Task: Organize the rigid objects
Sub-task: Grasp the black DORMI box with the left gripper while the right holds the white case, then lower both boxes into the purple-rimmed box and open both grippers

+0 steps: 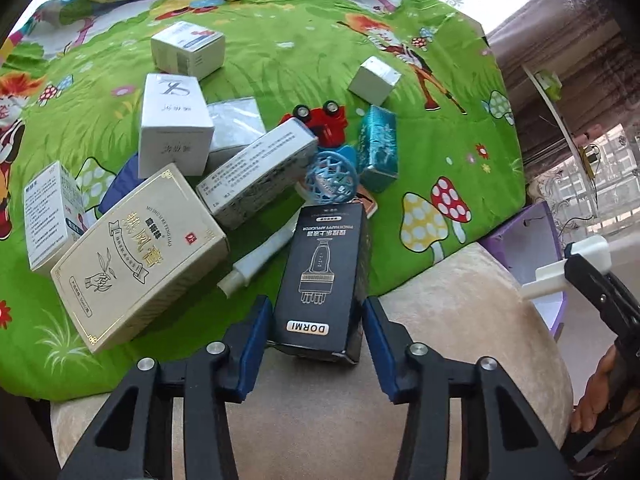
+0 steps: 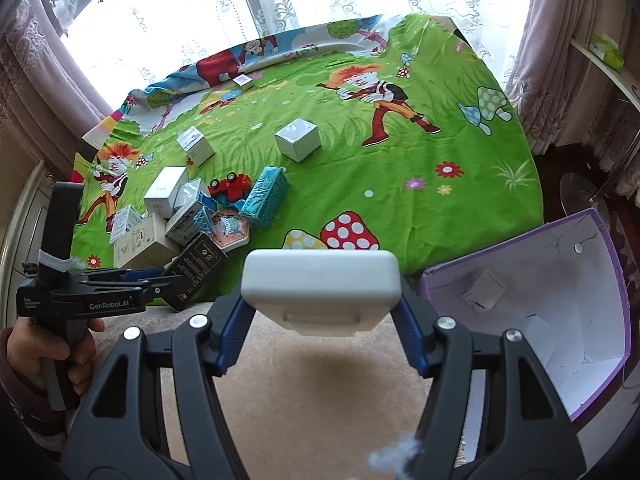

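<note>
While the right gripper (image 2: 320, 312) is clamped on a white case (image 2: 320, 284), both pads against its sides, it hangs above the beige cushion (image 2: 320, 380) just left of the purple box (image 2: 592, 384), which holds a small white box (image 2: 482, 290) against its back wall. The left gripper (image 1: 314, 328) stands wide, its fingers (image 1: 256, 336) flanking but clear of the black box (image 1: 320, 276) at the near edge of the green cloth (image 1: 440, 128). Beyond lie the beige box (image 1: 136, 256), teal box (image 1: 378, 148) and red car (image 1: 324, 120). A hand (image 2: 52, 352) grips the left handle.
</note>
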`<state>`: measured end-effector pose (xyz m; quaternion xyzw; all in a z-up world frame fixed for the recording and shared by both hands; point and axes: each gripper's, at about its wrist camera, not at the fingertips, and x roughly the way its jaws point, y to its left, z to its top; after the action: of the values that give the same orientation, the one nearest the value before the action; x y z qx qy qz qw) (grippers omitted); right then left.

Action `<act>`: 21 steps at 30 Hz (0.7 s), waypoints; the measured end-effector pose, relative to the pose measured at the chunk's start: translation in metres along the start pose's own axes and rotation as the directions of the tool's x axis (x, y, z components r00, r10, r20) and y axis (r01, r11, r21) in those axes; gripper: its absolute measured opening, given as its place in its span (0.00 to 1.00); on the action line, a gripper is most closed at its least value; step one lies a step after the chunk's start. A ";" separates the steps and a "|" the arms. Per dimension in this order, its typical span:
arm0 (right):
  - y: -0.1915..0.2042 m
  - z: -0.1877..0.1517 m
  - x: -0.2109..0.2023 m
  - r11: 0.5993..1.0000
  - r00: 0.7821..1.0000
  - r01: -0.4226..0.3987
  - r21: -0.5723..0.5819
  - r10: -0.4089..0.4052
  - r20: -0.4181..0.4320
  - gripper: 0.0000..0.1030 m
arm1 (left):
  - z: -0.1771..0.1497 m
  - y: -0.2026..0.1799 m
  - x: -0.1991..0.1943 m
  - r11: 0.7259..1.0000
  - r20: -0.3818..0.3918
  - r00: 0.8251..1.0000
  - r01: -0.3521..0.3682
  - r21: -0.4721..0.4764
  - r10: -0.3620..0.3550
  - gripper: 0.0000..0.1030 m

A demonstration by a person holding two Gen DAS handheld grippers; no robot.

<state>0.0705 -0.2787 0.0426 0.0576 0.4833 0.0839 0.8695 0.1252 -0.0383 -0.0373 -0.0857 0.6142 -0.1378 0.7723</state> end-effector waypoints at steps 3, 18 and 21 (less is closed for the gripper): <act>-0.003 -0.001 -0.005 1.000 1.000 0.006 0.000 -0.006 0.011 0.66 | -0.004 -0.006 -0.010 1.000 0.026 0.999 0.021 -0.001 -0.021 0.41; -0.072 -0.014 -0.030 0.990 0.993 0.101 0.103 -0.106 0.047 0.66 | -0.011 -0.116 -0.030 0.956 0.088 0.955 0.275 0.103 -0.285 0.41; -0.092 -0.018 -0.033 0.982 0.990 0.128 0.143 -0.135 0.044 0.66 | -0.008 -0.137 -0.023 0.948 0.069 0.950 0.296 0.115 -0.305 0.41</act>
<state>0.0466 -0.3751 0.0443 0.0884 0.4674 -0.0093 0.8796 0.0978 -0.1607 0.0238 -0.1440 0.5521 -0.2818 0.7714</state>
